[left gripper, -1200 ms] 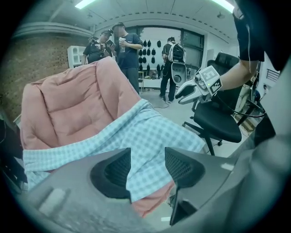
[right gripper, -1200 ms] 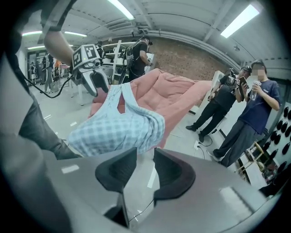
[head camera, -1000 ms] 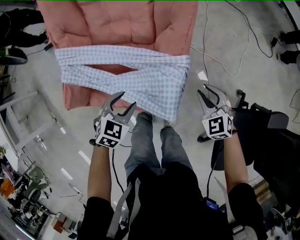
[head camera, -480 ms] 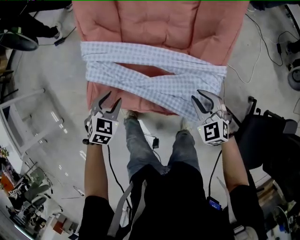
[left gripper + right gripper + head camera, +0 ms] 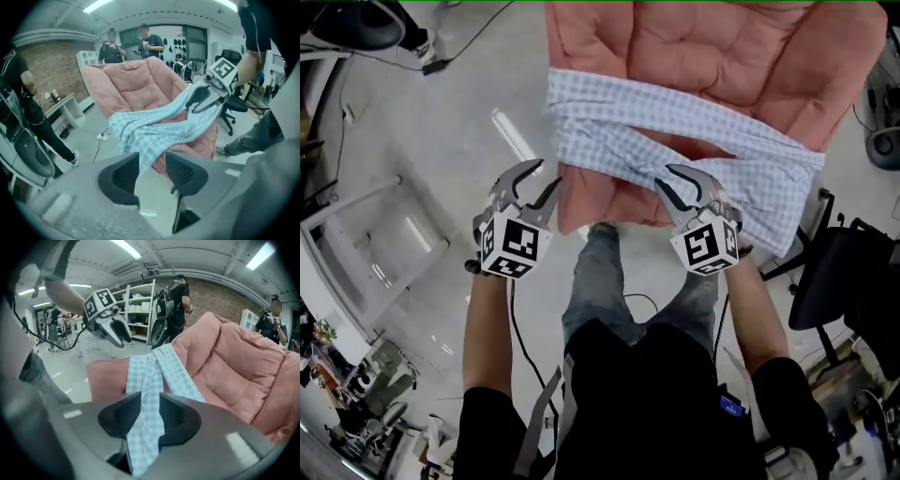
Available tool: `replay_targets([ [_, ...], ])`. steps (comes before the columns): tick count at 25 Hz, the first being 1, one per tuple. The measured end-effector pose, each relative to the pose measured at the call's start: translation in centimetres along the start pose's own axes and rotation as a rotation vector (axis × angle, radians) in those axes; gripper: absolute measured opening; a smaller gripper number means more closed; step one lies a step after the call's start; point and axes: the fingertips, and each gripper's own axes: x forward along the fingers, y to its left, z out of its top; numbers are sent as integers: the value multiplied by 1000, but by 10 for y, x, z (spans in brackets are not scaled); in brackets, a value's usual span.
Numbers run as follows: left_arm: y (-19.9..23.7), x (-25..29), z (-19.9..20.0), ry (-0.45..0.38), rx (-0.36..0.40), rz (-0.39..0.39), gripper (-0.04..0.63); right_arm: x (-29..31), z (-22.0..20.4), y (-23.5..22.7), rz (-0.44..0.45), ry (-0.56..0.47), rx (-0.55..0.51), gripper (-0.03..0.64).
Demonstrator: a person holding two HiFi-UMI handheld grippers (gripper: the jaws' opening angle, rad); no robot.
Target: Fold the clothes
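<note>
A broad pink lounge chair (image 5: 722, 47), its padding quilted into soft puffy squares, fills the top of the head view above a glossy grey floor (image 5: 422, 159). Across it lies the checked garment (image 5: 675, 112), a thin cloth of pale blue and white. It is twisted into long crossing bands that run from the chair's left edge to its right, where one end hangs over the side.

The right gripper (image 5: 664, 176) is over the near band. Its jaws are closed on a strip of that cloth, which runs down between the dark pads (image 5: 176, 418) and hangs below them.

The left gripper (image 5: 547, 173) is at the chair's near left corner. Its jaws have just been closing and stand partly apart, with floor showing in the gap. The cloth's narrow end appears between its ribbed pads (image 5: 180, 171), seemingly not pressed by them.
</note>
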Motion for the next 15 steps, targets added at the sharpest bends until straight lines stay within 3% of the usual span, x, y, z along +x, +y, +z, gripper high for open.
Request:
replay_targets([
  [4, 26, -20, -28, -25, -60, -11, 187, 49, 9, 11, 60, 99, 7, 148],
  [8, 30, -25, -60, -4, -64, -72, 186, 75, 2, 16, 90, 196, 69, 155],
  [15, 30, -15, -62, -22, -63, -115, 186, 93, -15, 24, 122, 279, 115, 156],
])
